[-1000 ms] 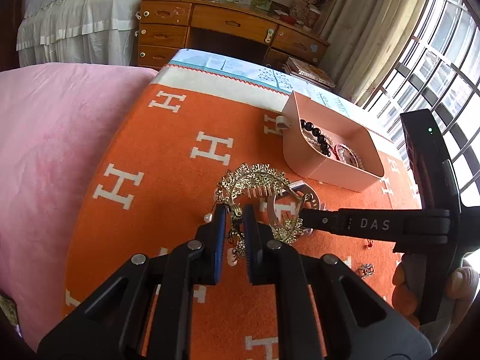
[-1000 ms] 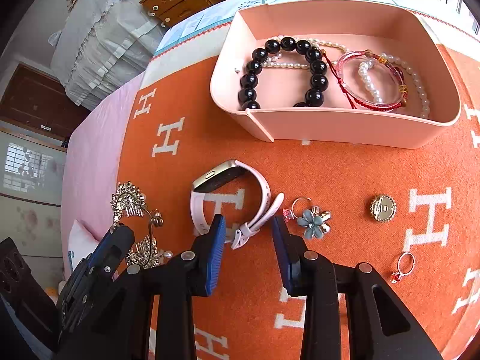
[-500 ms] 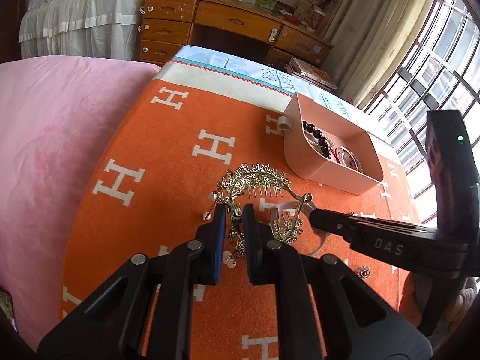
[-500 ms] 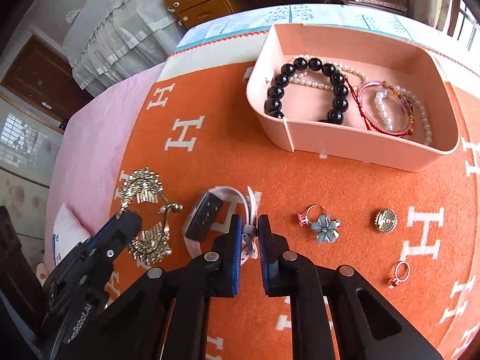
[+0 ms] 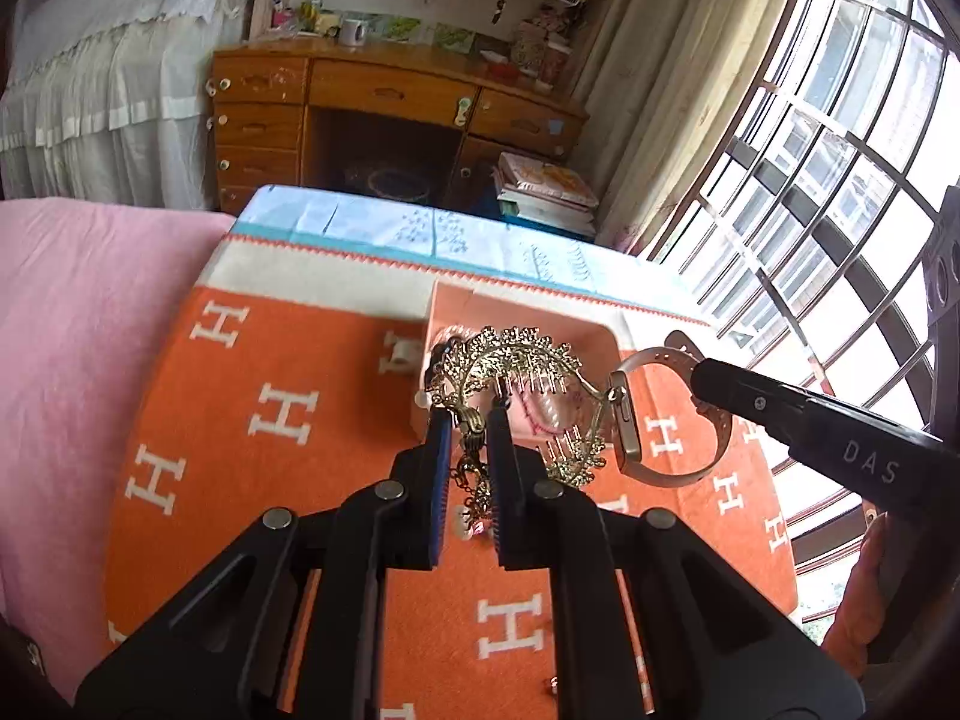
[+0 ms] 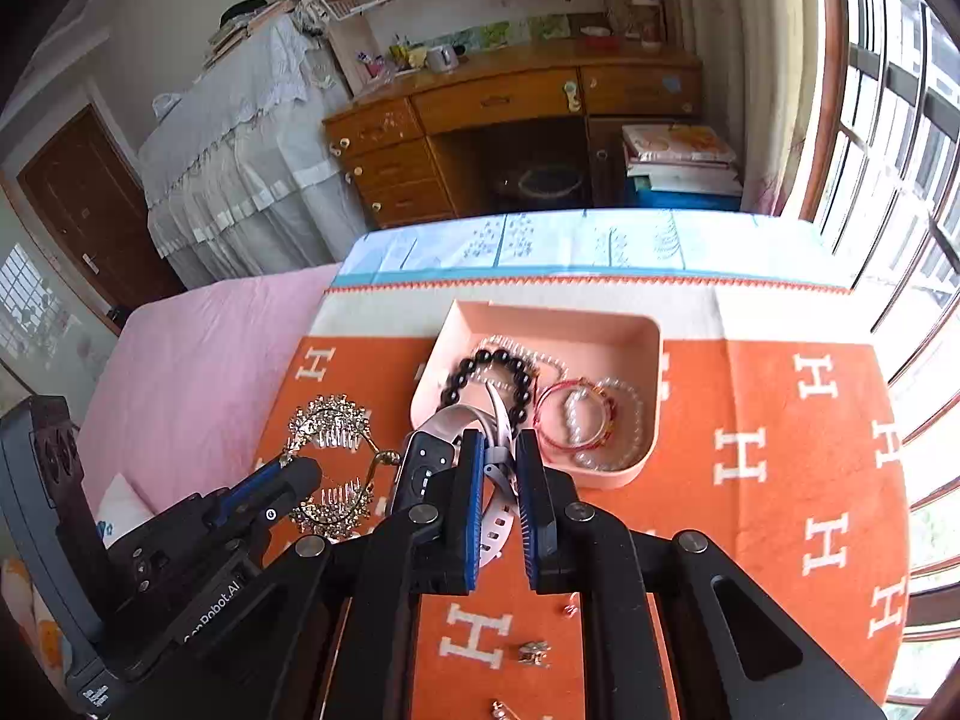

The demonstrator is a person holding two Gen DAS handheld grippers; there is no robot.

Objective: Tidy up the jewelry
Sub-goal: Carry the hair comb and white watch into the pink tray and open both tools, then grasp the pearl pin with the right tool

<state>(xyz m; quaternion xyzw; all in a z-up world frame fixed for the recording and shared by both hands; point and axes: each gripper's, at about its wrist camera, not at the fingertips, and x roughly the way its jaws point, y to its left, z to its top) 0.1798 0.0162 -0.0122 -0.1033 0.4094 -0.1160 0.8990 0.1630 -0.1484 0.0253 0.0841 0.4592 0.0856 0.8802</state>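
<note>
My left gripper (image 5: 470,429) is shut on a gold hair comb ornament (image 5: 516,360) and holds it in the air just in front of the pink tray (image 5: 456,306). My right gripper (image 6: 497,468) is shut on the strap of a pink smartwatch (image 6: 427,462), lifted above the blanket near the tray's (image 6: 654,372) front left corner. The watch (image 5: 624,426) hangs beside the ornament in the left wrist view. The ornament also shows in the right wrist view (image 6: 330,420). The tray holds a black bead bracelet (image 6: 519,381), a red bracelet (image 6: 570,414) and pearl strands.
An orange blanket with white H letters (image 6: 780,450) covers the bed. Small jewelry pieces (image 6: 534,651) lie on it near me. A pink sheet (image 5: 78,312) lies to the left. A wooden desk (image 6: 510,102) and a barred window (image 5: 840,150) stand beyond.
Both grippers have lifted their pieces off the blanket and moved toward the tray. The ornament and the watch now hang in the air close together.
</note>
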